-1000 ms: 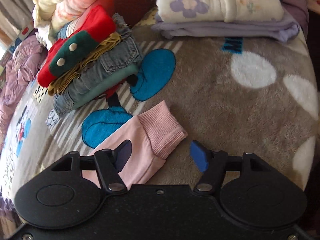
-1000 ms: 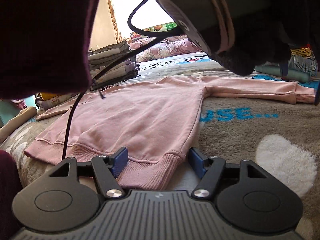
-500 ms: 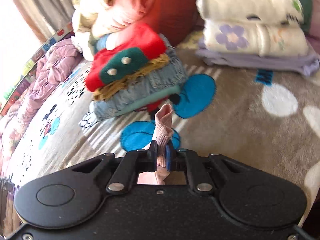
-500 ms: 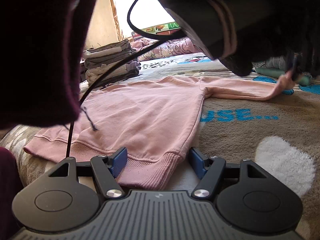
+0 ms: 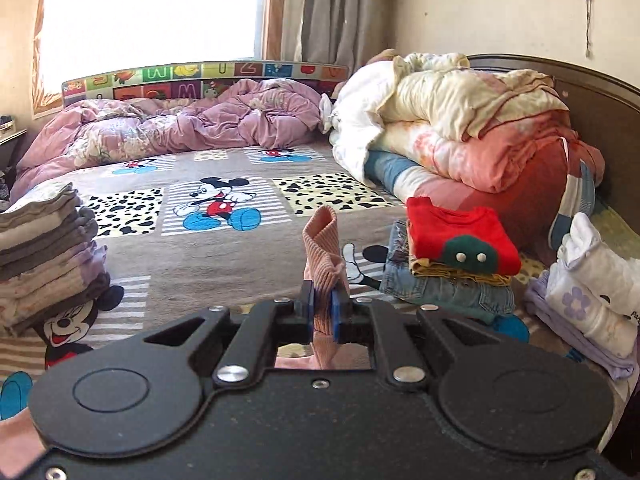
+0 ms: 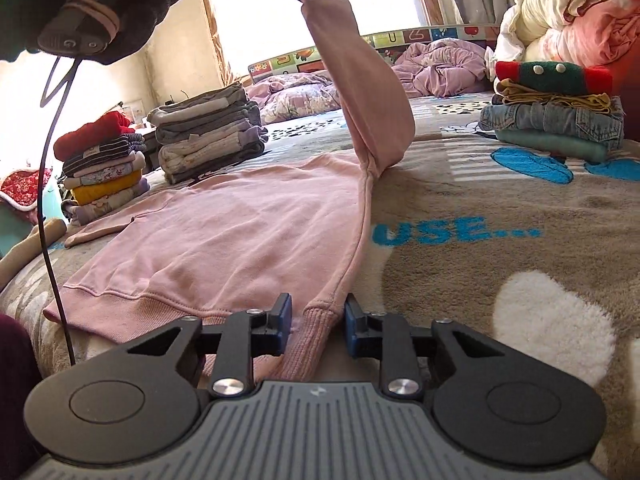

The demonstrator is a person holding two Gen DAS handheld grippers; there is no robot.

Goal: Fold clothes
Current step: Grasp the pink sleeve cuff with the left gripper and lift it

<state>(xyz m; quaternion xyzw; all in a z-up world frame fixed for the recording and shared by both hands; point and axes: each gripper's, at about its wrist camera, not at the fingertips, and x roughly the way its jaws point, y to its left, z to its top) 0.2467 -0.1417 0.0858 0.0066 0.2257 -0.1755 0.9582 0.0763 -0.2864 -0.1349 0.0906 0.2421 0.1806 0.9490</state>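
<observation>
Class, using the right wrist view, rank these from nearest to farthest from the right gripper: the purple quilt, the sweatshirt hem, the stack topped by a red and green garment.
1. sweatshirt hem, between the right gripper fingers.
2. red-and-green-topped stack, far right.
3. purple quilt, at the back, centre.

Blue "USE..." on the blanket (image 6: 480, 216), letters W, U, Z on the alphabet board (image 5: 200, 76)

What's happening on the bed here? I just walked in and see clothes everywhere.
A person is folding a pink sweatshirt spread flat on the bed. The left hand-held gripper is shut on the sleeve cuff and holds the sleeve up off the bed. The right hand-held gripper is open, its fingers either side of the hem corner. Folded stacks sit around it.
</observation>
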